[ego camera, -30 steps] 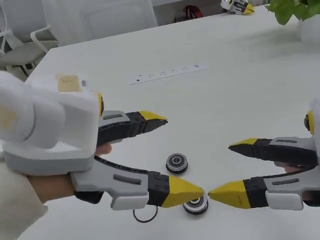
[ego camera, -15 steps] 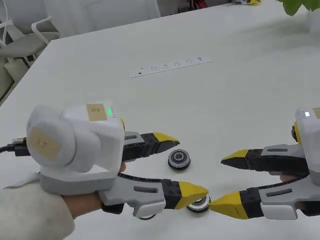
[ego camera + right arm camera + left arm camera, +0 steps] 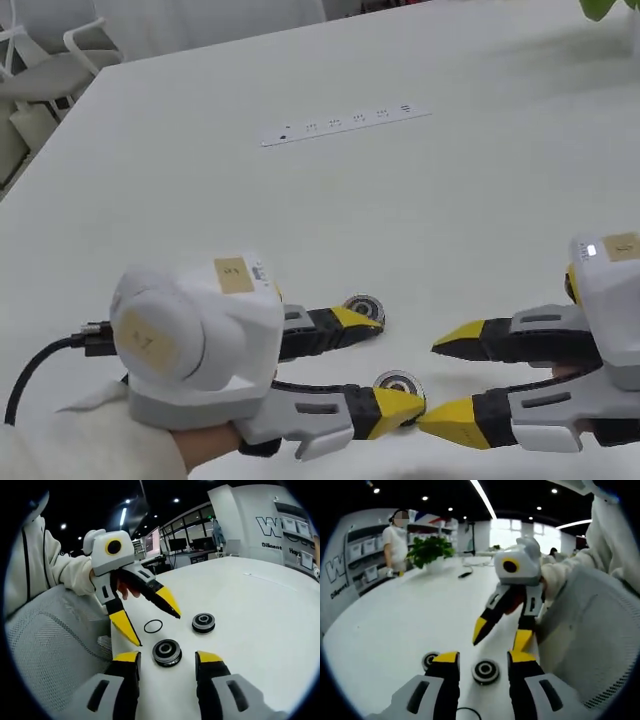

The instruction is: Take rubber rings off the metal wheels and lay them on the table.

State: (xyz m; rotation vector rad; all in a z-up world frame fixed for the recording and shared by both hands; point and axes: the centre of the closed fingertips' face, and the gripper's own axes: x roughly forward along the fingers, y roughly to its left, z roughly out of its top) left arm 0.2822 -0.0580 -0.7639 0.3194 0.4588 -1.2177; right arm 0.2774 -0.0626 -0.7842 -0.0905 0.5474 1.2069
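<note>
So, near to far: holding the left gripper (image 3: pixel 398 367) and the right gripper (image 3: pixel 428 383) tip to tip low over the table (image 3: pixel 480 220), keeping both spread wide and pinching nothing. Got the nearer metal wheel (image 3: pixel 398 385) lying flat right between the two sets of jaws, bracketed from both sides but not clamped yet as far as can be told. Looks to have its black rubber on the rim, though too small to swear to it. Seeing one loose rubber ring (image 3: pixel 153 626) lying flat on the table just beside that wheel, down by the left gripper, so calling that one done. Just past it, spotting the second wheel (image 3: pixel 364 308), apart from the first and beside the left gripper's upper jaw. Further back, noticing a white power strip (image 3: pixel 345 125), well clear of the action. Reckon on being at the line-up for the next ring: need to close one gripper on the wheel to pin it, then hook the other's tip under the rubber and peel it off without flicking the wheel away.
</note>
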